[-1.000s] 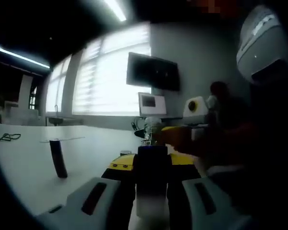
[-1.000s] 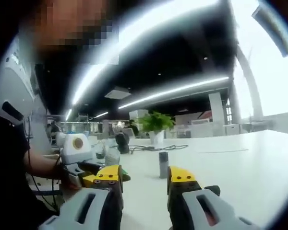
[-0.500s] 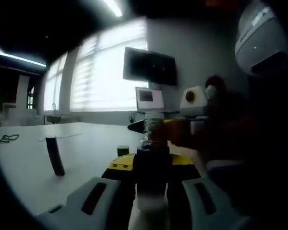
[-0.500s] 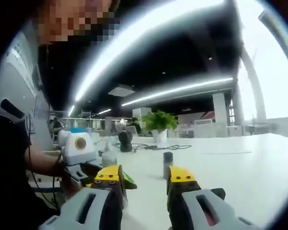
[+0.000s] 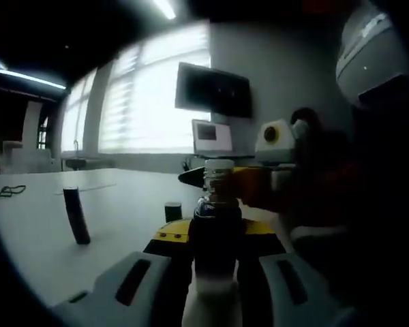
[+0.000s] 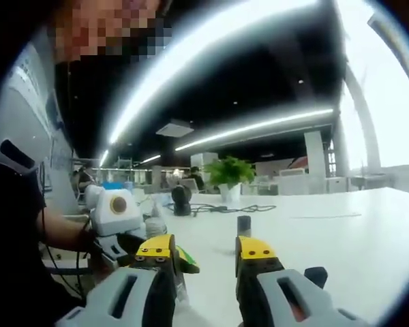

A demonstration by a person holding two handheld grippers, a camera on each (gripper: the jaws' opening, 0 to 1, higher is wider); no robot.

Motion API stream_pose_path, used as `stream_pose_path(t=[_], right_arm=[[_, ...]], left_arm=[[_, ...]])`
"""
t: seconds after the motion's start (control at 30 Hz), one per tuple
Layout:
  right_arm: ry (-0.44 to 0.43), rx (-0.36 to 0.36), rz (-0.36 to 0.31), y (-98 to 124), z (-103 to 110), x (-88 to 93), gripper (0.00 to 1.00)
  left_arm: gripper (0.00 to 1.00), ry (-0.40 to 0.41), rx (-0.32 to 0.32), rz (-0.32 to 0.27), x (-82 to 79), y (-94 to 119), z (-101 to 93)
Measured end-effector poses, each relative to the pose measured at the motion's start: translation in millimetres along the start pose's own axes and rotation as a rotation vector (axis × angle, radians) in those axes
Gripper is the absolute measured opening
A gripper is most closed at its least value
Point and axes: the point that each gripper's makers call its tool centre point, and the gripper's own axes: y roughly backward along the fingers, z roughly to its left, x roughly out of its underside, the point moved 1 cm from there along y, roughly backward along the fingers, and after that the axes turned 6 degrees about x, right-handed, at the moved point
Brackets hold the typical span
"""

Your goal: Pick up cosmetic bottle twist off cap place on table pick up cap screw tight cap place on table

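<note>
My left gripper (image 5: 216, 240) is shut on the dark body of the cosmetic bottle (image 5: 215, 228), held upright between its yellow-tipped jaws. The bottle's pale threaded neck (image 5: 218, 178) stands bare above the jaws. A small dark cap (image 5: 172, 211) sits on the white table (image 5: 34, 231) just left of the bottle. My right gripper (image 5: 249, 182) reaches in from the right, close beside the neck. In the right gripper view my right gripper (image 6: 204, 251) is open with nothing between its jaws, and the left gripper (image 6: 116, 214) is at the left.
A dark upright cylinder (image 5: 76, 215) stands on the table to the left; a dark cylinder (image 6: 244, 225) also stands beyond the right jaws. A potted plant (image 6: 230, 174) and cables (image 6: 249, 208) lie farther back. A wall monitor (image 5: 213, 90) hangs behind. A person's body is close by.
The left view has shifted: the bottle's neck now shows higher and clearer, and the dark cap on the table has come into sight. Both grippers keep their states.
</note>
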Motion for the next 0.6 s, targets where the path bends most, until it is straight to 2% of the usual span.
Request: stream_pose_path(t=[0.2,0.4,0.6], right_arm=[[-0.011,-0.008,0.004,-1.2,2.0,2.0,0.28],[-0.012,-0.009,0.004,-2.3,3.6,2.7,0.28],[-0.013,-0.013,0.002,-2.5,5.2,1.6,0.27]], left_arm=[[0.18,0.013,-0.014,0.021,4.6,-0.2,3.2],[0.21,0.038,-0.021,0.011,4.7,0.9,7.9],[0.19,0.034,-0.011,0.034,10.5,-2.5,6.3]])
